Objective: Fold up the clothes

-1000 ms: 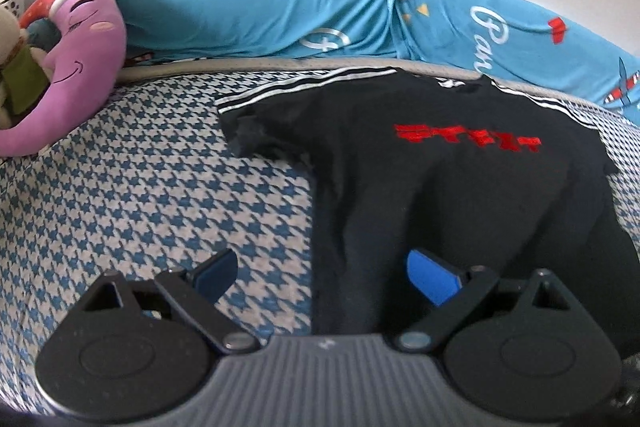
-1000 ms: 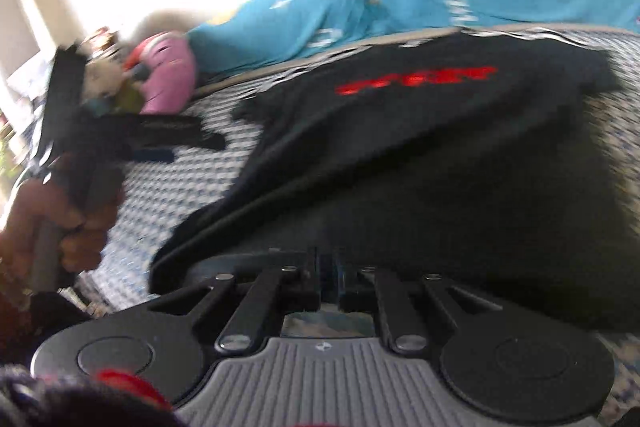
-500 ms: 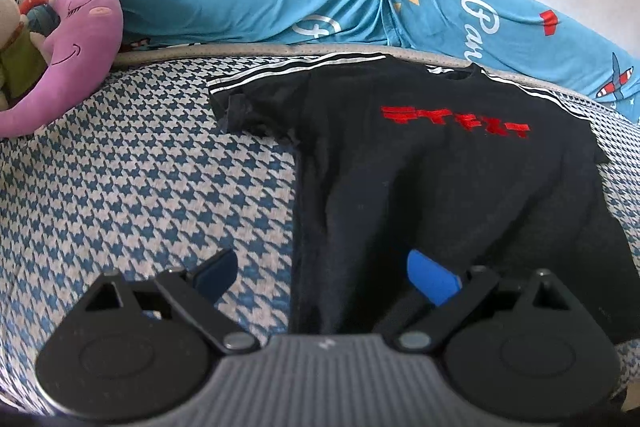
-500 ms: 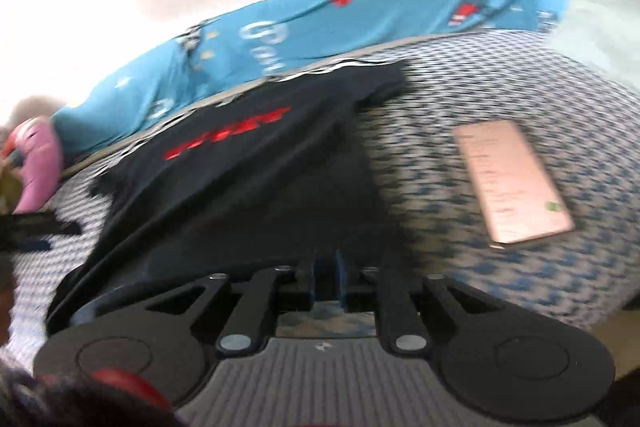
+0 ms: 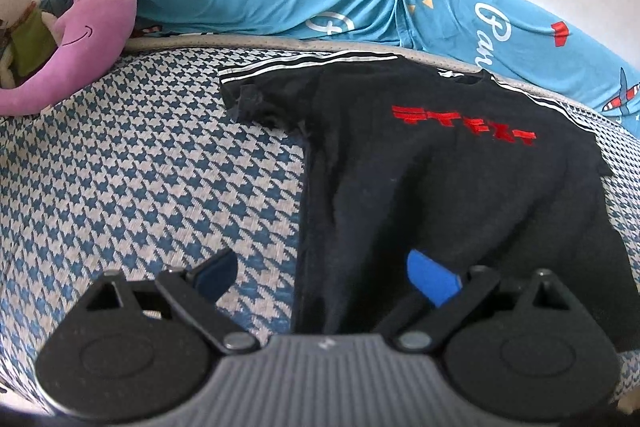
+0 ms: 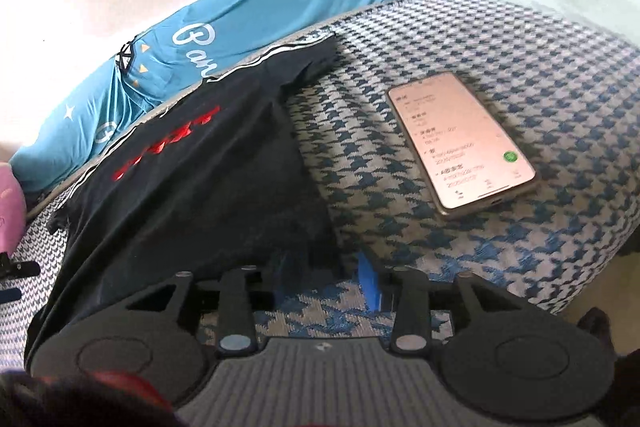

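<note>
Lying flat on the bed (image 5: 140, 187), the shirt (image 5: 440, 187) has its hem between both grippers: left gripper (image 5: 324, 277) wide, right gripper (image 6: 326, 281) parted, neither gripping.

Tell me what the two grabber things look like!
Each hand-held gripper, left and right, looks alike: a grey ribbed body in the middle, two big round black discs at the sides, black link bars with silver pins, and bright blue pads on the fingers.
</note>
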Available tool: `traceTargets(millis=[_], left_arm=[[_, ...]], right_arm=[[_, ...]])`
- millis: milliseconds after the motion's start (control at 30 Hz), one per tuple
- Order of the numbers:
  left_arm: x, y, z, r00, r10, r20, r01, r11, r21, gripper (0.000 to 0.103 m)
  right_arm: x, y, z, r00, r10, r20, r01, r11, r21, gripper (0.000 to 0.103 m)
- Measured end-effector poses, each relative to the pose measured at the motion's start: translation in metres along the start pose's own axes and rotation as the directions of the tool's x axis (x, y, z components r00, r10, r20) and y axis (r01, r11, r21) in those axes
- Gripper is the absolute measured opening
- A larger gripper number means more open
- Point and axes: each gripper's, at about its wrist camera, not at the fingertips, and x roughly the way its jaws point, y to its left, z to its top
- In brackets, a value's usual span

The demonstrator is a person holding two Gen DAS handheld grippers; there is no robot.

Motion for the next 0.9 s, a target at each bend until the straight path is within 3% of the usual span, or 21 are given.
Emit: traceTargets(millis=[133,167,200,367,533,700,800,900], left_arm=[[0.002,0.001,0.0,1.0,0.008,-0.004,-0.008,1.0,-0.003,0.096],[0.003,0.001,0.0,1.0,0.01,-0.005,-0.01,1.0,-0.005,0.096],[0.003,0.002,0.0,1.0,0.012,-0.006,-0.012,1.0,-0.007,0.096],[0.005,0.007,0.0,0.999,0.033,-0.005,-0.033,0.999,-0.017,0.096],[0.004,0.014,0.001,0.999,0.05,-0.004,-0.05,0.998,-0.035,0.096],[0.002,0.017,0.0,0.998,0.067,0.002,-0.067,0.997,-0.042,0.096],[0.0,0.02,0.0,0.997,0.077,0.009,-0.076,0.996,-0.046,0.096],[0.0,0.023,0.0,0.997,0.08,0.007,-0.079,0.995,-0.056,0.096]], right_arm=[[0.007,0.001,0.001,0.999,0.033,0.004,-0.033,0.999,0.018,0.034],[0.008,0.002,0.001,0.999,0.049,0.007,-0.049,0.999,0.015,0.017],[0.008,0.003,0.002,0.998,0.061,0.007,-0.061,0.998,0.014,0.008],[-0.014,0.008,0.008,0.996,0.091,0.005,-0.092,0.995,0.04,0.007],[-0.059,0.013,0.017,0.996,-0.05,0.076,0.051,0.999,-0.003,0.007],[-0.059,0.006,0.008,0.972,-0.216,0.09,0.219,0.975,-0.026,0.008],[-0.058,-0.002,0.01,0.973,-0.212,0.088,0.214,0.977,-0.007,0.009],[-0.057,0.001,0.009,0.987,-0.135,0.087,0.138,0.99,-0.023,0.009]])
